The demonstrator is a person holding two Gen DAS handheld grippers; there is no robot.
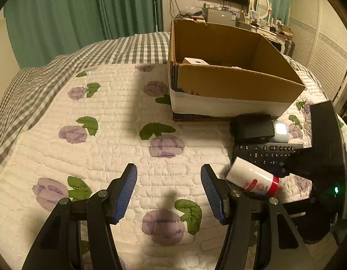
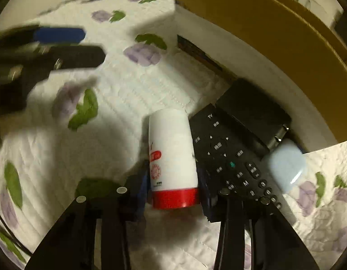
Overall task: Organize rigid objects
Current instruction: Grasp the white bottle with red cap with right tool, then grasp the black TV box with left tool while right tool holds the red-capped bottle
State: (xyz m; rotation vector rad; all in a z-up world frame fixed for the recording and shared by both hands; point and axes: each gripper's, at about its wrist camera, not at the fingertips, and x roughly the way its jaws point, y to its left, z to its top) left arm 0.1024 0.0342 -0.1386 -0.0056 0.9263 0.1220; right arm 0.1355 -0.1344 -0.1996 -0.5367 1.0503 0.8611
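Note:
A white bottle with a red cap lies on the quilt, also in the left wrist view. My right gripper is closed around its cap end, pads touching both sides. A black remote lies just right of it, beside a black box and a pale blue case. My left gripper is open and empty over the quilt, left of the bottle. The cardboard box stands beyond, holding a white item.
The floral quilt covers the bed, with a checked blanket behind. Green curtains, a TV and a cluttered dresser stand at the back. The left gripper shows at the upper left of the right wrist view.

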